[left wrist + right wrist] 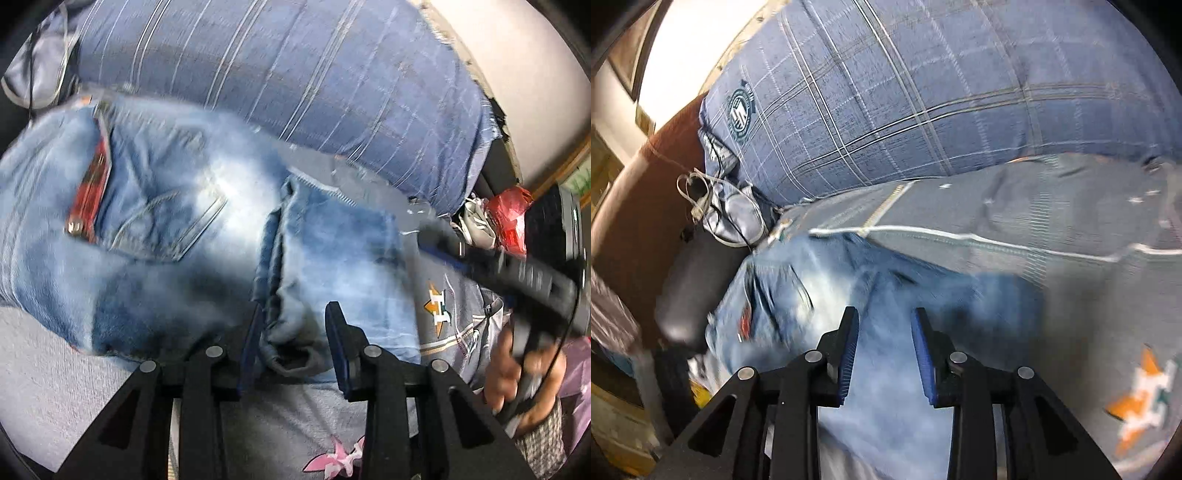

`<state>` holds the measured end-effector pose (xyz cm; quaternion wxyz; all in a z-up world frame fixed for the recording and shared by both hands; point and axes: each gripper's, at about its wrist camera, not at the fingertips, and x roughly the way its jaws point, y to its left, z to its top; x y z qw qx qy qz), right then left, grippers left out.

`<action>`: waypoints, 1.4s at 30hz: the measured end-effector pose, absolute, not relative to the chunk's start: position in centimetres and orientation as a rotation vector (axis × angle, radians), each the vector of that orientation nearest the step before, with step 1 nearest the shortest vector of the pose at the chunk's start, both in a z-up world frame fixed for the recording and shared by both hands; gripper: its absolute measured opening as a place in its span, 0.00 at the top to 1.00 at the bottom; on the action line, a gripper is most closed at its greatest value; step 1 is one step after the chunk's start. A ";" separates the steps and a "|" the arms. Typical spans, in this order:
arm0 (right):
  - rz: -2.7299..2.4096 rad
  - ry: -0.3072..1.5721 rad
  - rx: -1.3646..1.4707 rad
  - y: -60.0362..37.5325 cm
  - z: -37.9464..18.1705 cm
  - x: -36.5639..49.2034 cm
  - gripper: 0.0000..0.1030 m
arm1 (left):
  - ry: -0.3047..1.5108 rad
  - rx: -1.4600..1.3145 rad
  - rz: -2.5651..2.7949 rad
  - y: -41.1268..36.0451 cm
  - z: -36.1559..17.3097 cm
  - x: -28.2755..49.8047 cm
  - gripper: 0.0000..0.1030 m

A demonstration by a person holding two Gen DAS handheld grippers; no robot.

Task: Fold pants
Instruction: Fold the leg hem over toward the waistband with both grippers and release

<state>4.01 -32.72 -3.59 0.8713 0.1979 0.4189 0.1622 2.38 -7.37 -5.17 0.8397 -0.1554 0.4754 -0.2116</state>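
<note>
While the jeans point(159, 229) lie folded on the bed ahead, we hold our left hand-held gripper point(295, 350) parted around their hem, and our right hand-held gripper point(884, 354) parted, empty, above them.

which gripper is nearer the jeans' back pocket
Left, as far as the blur shows. The left gripper is open at the folded hem, the pocket up-left of it. The right gripper hovers open over denim, apparently farther.

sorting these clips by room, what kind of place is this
Most likely a bedroom, with the work done on a bed. The jeans lie on soft bedding, a big blue plaid pillow sits just behind them, and a brown padded headboard stands to one side. Both grippers are open over the denim.
</note>
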 end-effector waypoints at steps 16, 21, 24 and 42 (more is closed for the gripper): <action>0.205 0.985 0.282 -31.8 -9.4 0.6 0.66 | 1.026 -0.263 -0.388 -6.2 -5.0 2.4 0.52; 0.232 0.918 0.282 -31.9 -5.4 0.0 0.60 | 0.855 -0.401 -0.257 1.3 -1.4 0.6 0.38; 0.274 0.912 0.276 -30.3 -3.4 0.8 0.55 | 0.813 -0.539 -0.187 5.9 -1.3 0.4 0.36; 0.493 1.090 -0.068 -2.4 1.9 15.3 0.30 | 0.794 -0.852 -0.082 13.8 -9.9 0.3 0.24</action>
